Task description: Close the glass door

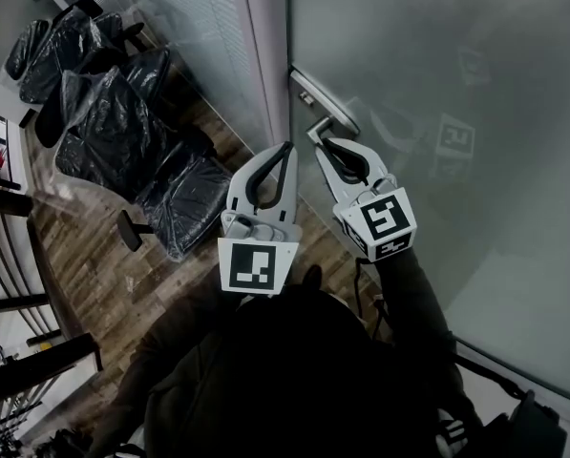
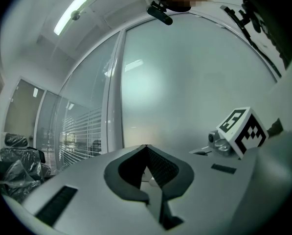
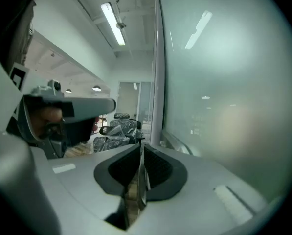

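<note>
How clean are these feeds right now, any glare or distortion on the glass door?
Head view: dim and grainy, with faint marker reflections ghosting on the frosted glass door. Left gripper view: strong fisheye bending and dark corners, with a bright ceiling light at upper left. Right gripper view: the same fisheye bending, and a pale light streak reflected on the glass.

Dark wood-plank floor point(image 1: 84, 256) fills the left and lower-centre of the head view and runs to the foot of the glass door point(image 1: 437, 84) at frame centre. Standing on it, upper left: a cluster of office chairs wrapped in black plastic point(image 1: 103, 113). One more wrapped chair point(image 1: 184, 203) sits nearest centre, its armrest sticking out. Same chairs point(image 3: 117, 131) show mid-left in the right gripper view and at the lower left point(image 2: 13, 168) of the left gripper view. Dark bars at the far left edge, can't tell what.
</note>
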The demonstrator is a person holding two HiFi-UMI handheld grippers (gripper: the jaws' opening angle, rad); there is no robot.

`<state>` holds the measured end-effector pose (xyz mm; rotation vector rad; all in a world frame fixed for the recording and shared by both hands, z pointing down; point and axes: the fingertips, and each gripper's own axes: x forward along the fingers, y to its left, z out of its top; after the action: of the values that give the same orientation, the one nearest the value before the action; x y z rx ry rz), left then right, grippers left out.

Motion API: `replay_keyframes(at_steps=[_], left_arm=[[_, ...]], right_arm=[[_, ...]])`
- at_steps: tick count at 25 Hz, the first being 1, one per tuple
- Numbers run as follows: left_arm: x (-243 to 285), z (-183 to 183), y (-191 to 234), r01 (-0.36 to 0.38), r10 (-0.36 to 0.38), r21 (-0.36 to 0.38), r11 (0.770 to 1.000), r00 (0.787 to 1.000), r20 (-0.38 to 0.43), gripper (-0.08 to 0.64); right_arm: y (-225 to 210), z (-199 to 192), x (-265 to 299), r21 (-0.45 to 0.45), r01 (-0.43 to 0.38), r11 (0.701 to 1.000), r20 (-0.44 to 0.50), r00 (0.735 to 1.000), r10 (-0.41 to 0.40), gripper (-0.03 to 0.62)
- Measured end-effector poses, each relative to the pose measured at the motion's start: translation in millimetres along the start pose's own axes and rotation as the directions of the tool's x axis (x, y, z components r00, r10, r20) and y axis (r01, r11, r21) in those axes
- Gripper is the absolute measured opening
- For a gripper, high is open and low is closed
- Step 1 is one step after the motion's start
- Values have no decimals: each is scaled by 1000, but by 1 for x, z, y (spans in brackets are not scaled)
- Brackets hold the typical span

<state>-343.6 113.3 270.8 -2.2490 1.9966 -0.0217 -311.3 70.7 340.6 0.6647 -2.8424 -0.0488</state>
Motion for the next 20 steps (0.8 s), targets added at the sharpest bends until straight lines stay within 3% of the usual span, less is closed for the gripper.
replay_keyframes(at_steps=[11,15,20], left_arm=[[0,12,2,-14,14,3,1000,999,32,-3],[1,13,0,-12,12,2,1000,999,34,-3],[-3,16,-6,-1,1,0,1000,999,40,-3]], right_arm=[[2,21,-15,-83,23,996,62,998,-18,23],[6,39,-24,-115,42,992,134,991,-26,23],[16,60,-41,-74,25,997,164,986,-12,2]])
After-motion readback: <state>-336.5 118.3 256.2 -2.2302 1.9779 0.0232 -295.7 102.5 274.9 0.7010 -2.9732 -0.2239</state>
